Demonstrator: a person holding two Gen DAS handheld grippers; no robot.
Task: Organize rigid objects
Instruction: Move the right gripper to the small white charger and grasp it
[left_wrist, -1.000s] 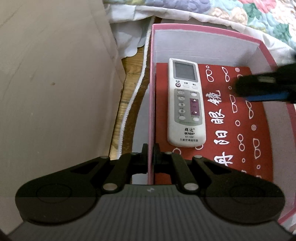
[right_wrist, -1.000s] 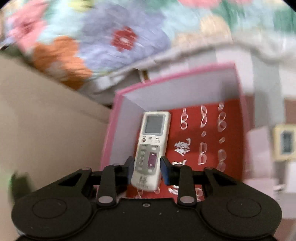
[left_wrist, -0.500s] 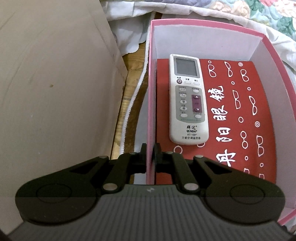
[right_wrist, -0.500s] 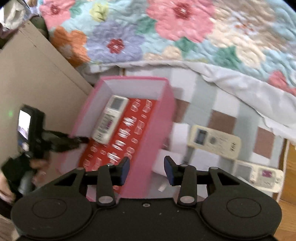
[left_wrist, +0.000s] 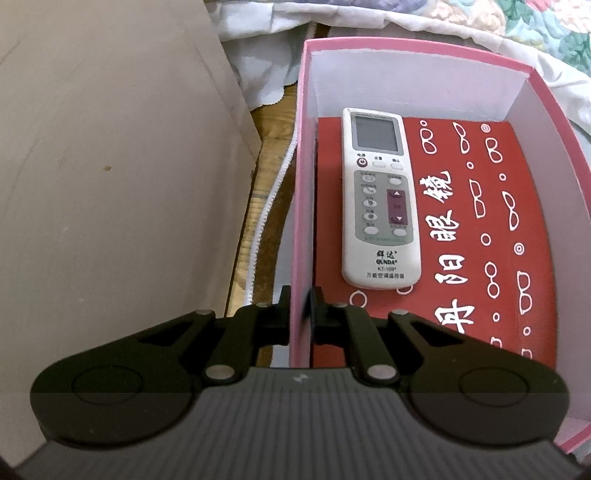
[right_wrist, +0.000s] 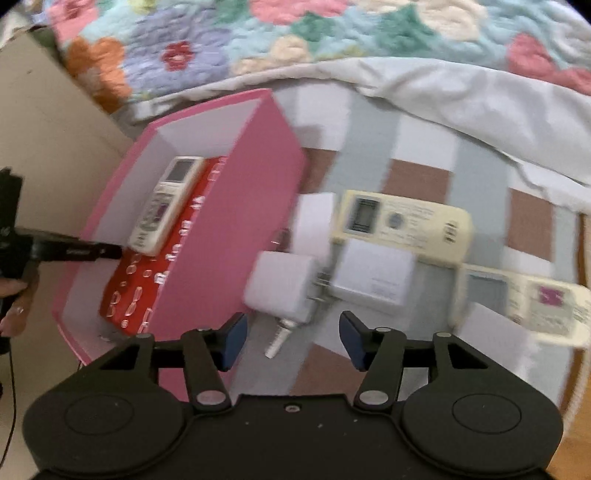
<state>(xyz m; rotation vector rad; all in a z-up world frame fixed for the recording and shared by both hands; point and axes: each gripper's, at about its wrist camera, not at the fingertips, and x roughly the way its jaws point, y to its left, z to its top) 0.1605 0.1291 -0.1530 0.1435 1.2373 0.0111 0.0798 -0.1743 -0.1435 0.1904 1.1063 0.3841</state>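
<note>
One remote (left_wrist: 380, 199) now lies flat in the pink box (left_wrist: 300, 206), along its left wall on the red card (left_wrist: 517, 229). A second ago the right gripper (right_wrist: 291, 338) was over the box with that remote between its fingers; since then it has let go, pulled out and swung over the bed, its fingers spread wide with nothing between them. So the first item counts as stowed, by my reading, and the right hand is free for the next one.

The left gripper (left_wrist: 298, 314) has not moved: its fingers stay pinched shut on the box's left wall near the front corner, steadying it.

Ahead of the right gripper, on the checked cloth (right_wrist: 476, 158) just beside the box, sit the loose things: two white plugs (right_wrist: 280, 288) and a white block (right_wrist: 373, 277) bunched together, a small metal pin (right_wrist: 279, 338) closest to the fingers, a cream remote (right_wrist: 402, 225) behind them, and another remote (right_wrist: 528, 302) off to the right. The view is motion-blurred, so finer detail is uncertain.

The nearest plug looks like the likely next pick. Its neighbours touch it, so a clean grip may call for care not to drag them along.
</note>
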